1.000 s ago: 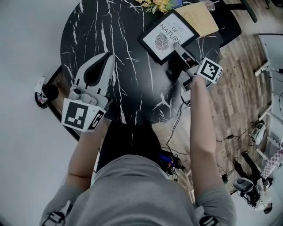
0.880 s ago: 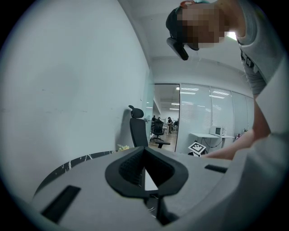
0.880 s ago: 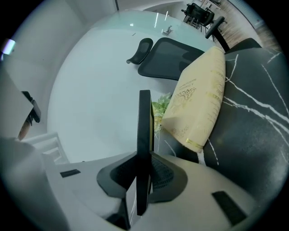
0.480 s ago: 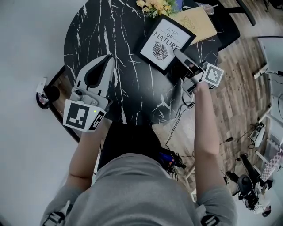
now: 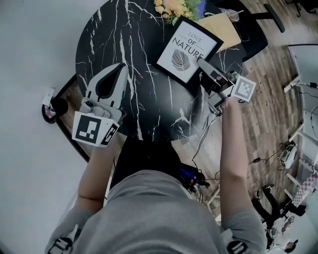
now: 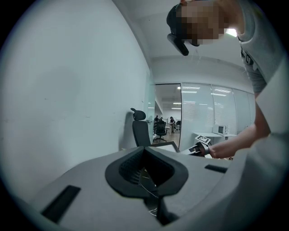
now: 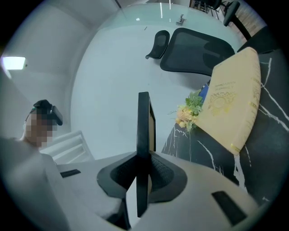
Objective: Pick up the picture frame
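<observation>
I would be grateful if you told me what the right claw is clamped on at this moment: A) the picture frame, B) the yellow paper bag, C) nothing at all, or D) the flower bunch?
A: in the right gripper view, the black edge of the picture frame is clamped in the right claw.

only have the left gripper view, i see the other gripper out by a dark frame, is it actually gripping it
Observer: Yes, the right gripper view shows the right gripper shut on the picture frame's edge.
Operator: what's in the frame
Observer: The head view shows a leaf print under "Love of Nature".
Operator: anything close to it
Observer: Yellow flowers and a tan flat item lie just beyond it.
</observation>
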Tool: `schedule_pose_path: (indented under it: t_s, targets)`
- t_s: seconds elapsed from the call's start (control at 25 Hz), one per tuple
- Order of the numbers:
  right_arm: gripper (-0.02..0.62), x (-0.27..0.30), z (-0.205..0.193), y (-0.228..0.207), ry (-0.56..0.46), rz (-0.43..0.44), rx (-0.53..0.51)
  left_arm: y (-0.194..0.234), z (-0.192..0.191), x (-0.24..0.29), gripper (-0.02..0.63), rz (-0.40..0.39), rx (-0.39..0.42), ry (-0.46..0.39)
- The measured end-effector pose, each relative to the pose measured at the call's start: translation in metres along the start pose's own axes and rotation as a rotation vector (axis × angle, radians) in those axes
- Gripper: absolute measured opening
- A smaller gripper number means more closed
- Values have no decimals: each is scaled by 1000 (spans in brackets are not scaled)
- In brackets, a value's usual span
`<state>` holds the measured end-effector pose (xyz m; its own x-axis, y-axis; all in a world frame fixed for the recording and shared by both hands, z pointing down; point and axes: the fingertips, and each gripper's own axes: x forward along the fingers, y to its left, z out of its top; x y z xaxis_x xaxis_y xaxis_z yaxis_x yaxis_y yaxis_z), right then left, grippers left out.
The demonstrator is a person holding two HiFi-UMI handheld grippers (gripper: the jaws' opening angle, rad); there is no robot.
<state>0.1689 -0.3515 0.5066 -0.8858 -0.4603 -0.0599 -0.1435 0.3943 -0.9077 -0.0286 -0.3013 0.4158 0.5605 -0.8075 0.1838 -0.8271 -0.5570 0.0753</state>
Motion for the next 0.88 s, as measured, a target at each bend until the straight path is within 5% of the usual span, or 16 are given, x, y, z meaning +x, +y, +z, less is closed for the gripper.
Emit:
schedule_pose_path:
  t_s: [0.88]
  targets:
    - [72, -1, 25, 138, 18, 171, -204, -4, 37, -32, 6, 15, 45, -55]
